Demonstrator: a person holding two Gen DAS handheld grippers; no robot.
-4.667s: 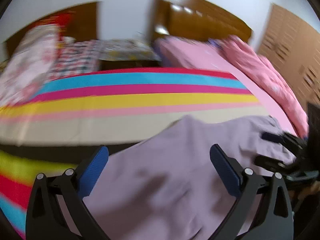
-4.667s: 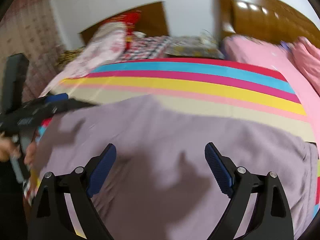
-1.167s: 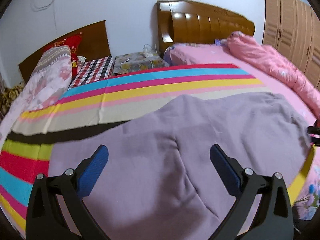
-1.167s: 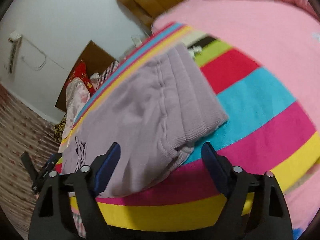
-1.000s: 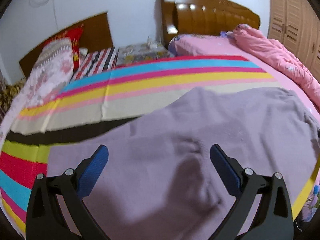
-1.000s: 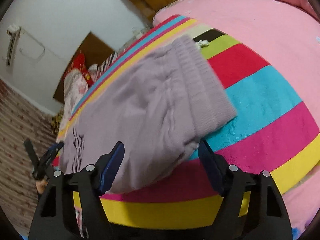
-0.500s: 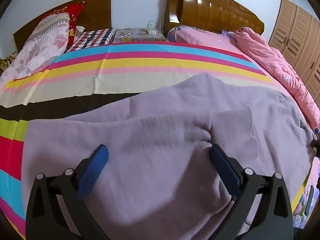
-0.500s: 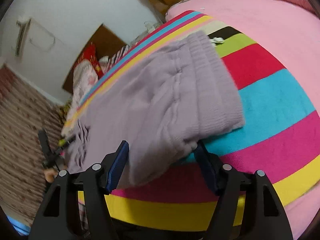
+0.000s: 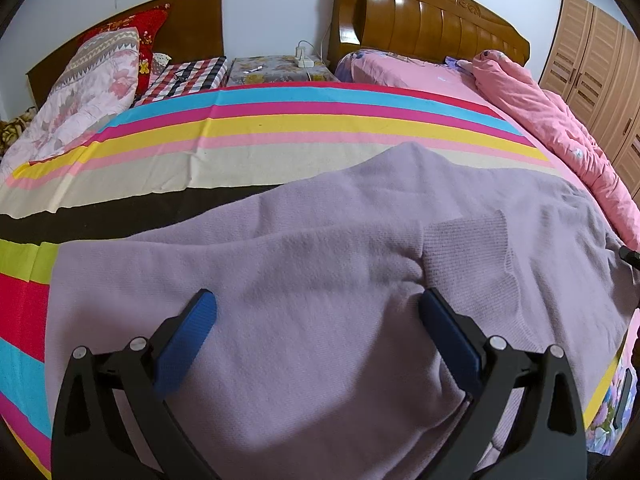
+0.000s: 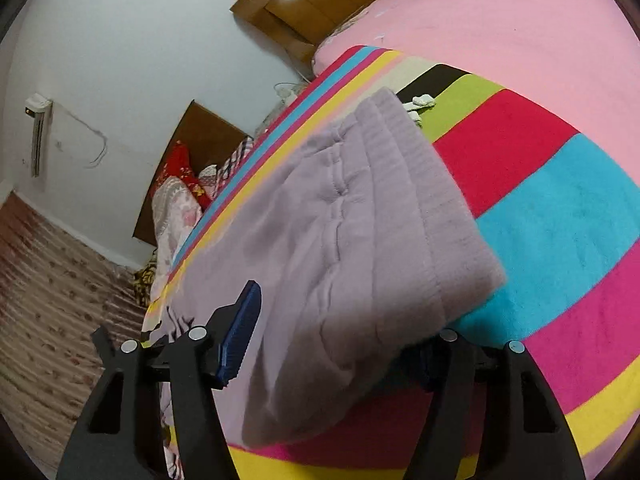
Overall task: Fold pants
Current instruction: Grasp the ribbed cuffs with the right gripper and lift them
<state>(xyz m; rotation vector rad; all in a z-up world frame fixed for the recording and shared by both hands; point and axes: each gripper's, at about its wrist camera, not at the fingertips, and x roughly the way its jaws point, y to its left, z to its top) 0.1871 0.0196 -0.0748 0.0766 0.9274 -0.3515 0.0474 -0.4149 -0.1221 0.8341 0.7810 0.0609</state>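
The lilac knit pants (image 9: 320,264) lie spread on the striped bedspread (image 9: 280,128), one layer folded over another with a ribbed cuff (image 9: 468,248) on top. My left gripper (image 9: 316,336) is open just above the cloth and holds nothing. In the right wrist view the pants (image 10: 340,240) show their ribbed waistband (image 10: 432,200). My right gripper (image 10: 332,336) is open around the pants' near corner, the left pad (image 10: 240,336) above the cloth, the right pad hidden under the fabric edge.
A pink quilt (image 9: 560,120) lies on the bed at right, pillows (image 9: 88,92) at the back left, two wooden headboards (image 9: 420,28) and a nightstand (image 9: 276,70) behind. A wardrobe (image 9: 600,68) stands far right. A small white scrap (image 10: 424,101) lies beyond the waistband.
My left gripper has dropped lower over the pants, and a ribbed cuff now lies on top. My right gripper has slid onto the pants' corner; its jaws have narrowed a little.
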